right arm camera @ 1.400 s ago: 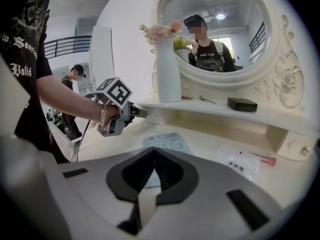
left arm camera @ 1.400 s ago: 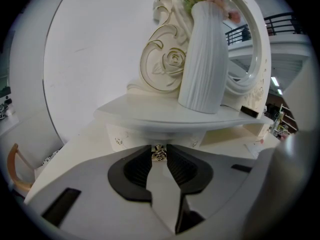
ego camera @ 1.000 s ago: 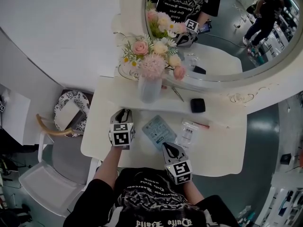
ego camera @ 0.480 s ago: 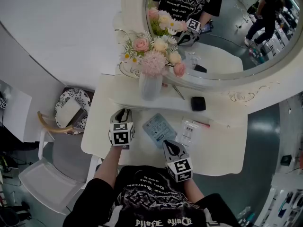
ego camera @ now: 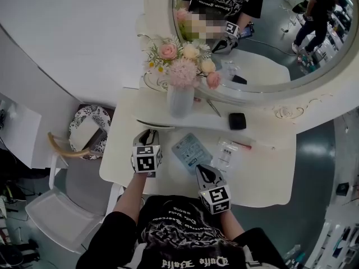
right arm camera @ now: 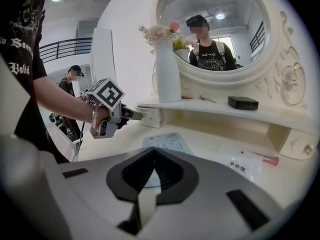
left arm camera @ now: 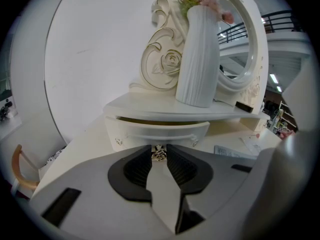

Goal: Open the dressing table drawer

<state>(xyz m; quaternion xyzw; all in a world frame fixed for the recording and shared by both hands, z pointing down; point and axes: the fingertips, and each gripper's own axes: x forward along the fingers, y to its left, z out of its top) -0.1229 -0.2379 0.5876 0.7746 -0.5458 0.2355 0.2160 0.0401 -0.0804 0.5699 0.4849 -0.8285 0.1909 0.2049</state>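
The small cream drawer (left arm camera: pixel 157 132) under the shelf at the dressing table's left stands a little way out, with a dark gap along its top. My left gripper (left arm camera: pixel 159 152) is shut on the drawer's little metal knob (left arm camera: pixel 158 154). The head view shows that left gripper (ego camera: pixel 147 134) at the shelf's front edge, and the right gripper view shows the left gripper (right arm camera: pixel 134 115) against the drawer (right arm camera: pixel 150 117). My right gripper (ego camera: pixel 203 172) hovers low over the tabletop near the front edge, shut with nothing in it, its jaws meeting at the tip (right arm camera: pixel 154 152).
A white vase (ego camera: pixel 180 101) of flowers and a black box (ego camera: pixel 237 120) stand on the shelf below the oval mirror (ego camera: pixel 314 66). A printed leaflet (ego camera: pixel 191 150), a clear packet (ego camera: pixel 225 153) and a pen (ego camera: pixel 253 145) lie on the tabletop. A white chair (ego camera: pixel 67 184) stands at the left.
Only the head view has shifted slightly. Both grippers keep their places and the left stays closed on the knob.
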